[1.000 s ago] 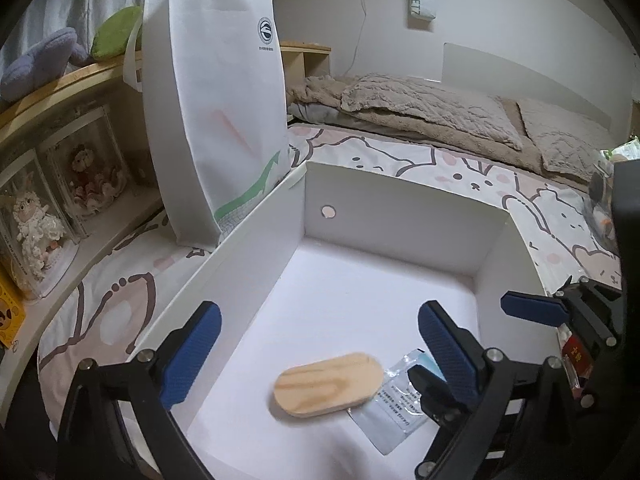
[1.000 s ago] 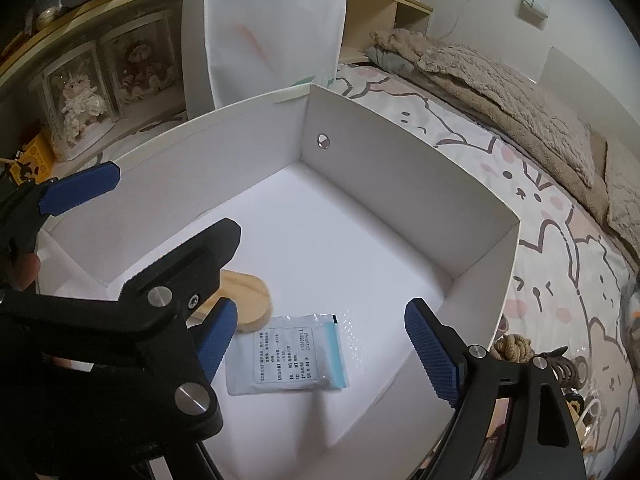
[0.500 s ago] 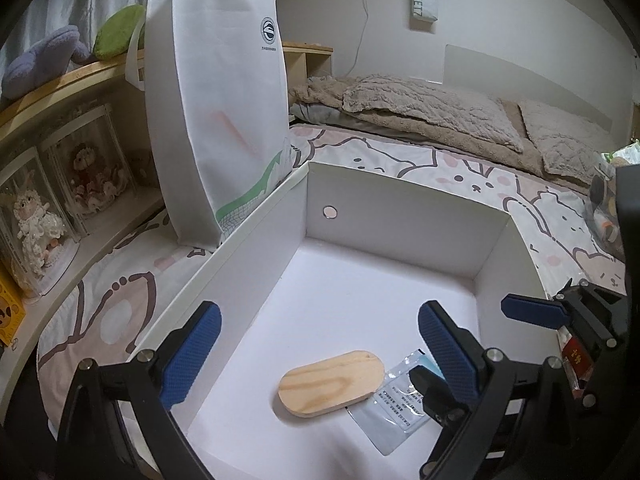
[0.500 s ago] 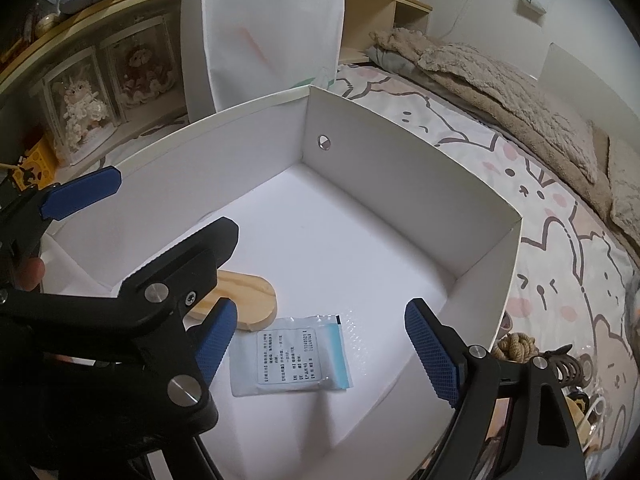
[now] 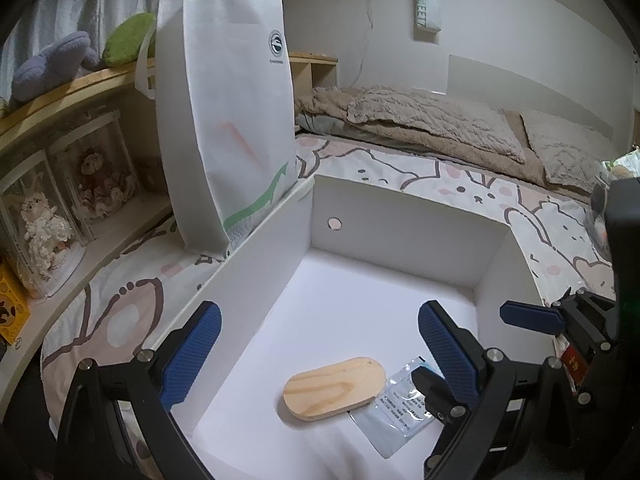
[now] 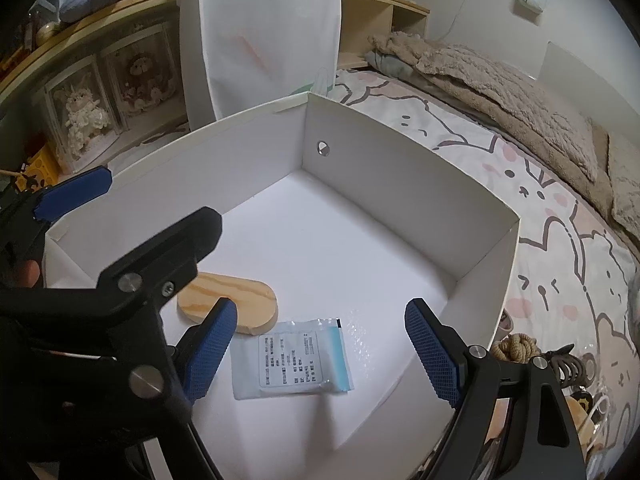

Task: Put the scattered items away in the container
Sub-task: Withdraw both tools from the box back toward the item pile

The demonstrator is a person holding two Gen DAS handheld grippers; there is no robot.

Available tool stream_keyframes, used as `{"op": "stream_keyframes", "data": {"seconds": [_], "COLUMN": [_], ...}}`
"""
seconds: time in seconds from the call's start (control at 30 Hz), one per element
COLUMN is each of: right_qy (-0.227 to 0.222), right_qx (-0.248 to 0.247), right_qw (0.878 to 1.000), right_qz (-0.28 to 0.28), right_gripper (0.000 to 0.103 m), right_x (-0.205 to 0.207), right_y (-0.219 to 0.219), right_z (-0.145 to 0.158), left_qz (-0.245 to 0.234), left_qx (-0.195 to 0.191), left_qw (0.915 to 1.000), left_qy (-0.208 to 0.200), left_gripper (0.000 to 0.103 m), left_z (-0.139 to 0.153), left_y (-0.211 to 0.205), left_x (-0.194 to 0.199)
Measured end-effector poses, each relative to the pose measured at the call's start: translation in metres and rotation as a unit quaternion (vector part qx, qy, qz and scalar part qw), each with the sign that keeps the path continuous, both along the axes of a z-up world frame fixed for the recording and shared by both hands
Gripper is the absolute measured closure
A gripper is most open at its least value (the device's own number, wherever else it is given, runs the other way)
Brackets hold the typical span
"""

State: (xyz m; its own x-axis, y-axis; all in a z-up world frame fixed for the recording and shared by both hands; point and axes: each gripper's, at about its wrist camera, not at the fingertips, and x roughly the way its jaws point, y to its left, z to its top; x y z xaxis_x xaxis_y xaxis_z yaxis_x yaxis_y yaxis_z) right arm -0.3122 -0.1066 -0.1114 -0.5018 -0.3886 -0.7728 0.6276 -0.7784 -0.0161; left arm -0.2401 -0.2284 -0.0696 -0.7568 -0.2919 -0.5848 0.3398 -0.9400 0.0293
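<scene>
From the left view, the left hand-held gripper (image 5: pixel 318 344) hangs wide and empty over the white box (image 5: pixel 404 216) on the bed, as a second ago; wooden oval (image 5: pixel 334 388) inside. Right view: right hand-held gripper (image 6: pixel 320 352) wide, nothing held, the packet (image 6: pixel 292 360) lying below; more clutter (image 6: pixel 516 346) waits by the bed's near edge.

Packet (image 5: pixel 400 408) corner under wooden oval (image 5: pixel 335 388); print illegible.
</scene>
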Motion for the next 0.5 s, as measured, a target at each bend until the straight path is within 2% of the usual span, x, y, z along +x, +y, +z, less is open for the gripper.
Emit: {"op": "stream_keyframes", "data": {"seconds": [0.13,0.33,0.5], "right_qy": [-0.003,-0.006,-0.020], "right_qx": [-0.010,-0.038,-0.045], "right_qw": [1.000,0.999,0.999], "right_qz": [-0.004,-0.010,-0.021], "right_gripper": [0.016,0.000,0.000], "right_x": [-0.001,-0.002,-0.005], "right_y": [0.002,0.010,0.013], "right_z": [0.001,0.007,0.007], "left_qz": [0.015,0.027,0.035], "left_qx": [-0.008,-0.009,-0.005], "left_qw": [0.9998,0.9995,0.9993], "left_qy": [0.006,0.011,0.011], "left_gripper": [0.000,0.000,0.000], "left_z": [0.002,0.004,0.007], "left_y": [-0.002,-0.005,-0.007], "left_x": [0.003,0.005,0.009]}}
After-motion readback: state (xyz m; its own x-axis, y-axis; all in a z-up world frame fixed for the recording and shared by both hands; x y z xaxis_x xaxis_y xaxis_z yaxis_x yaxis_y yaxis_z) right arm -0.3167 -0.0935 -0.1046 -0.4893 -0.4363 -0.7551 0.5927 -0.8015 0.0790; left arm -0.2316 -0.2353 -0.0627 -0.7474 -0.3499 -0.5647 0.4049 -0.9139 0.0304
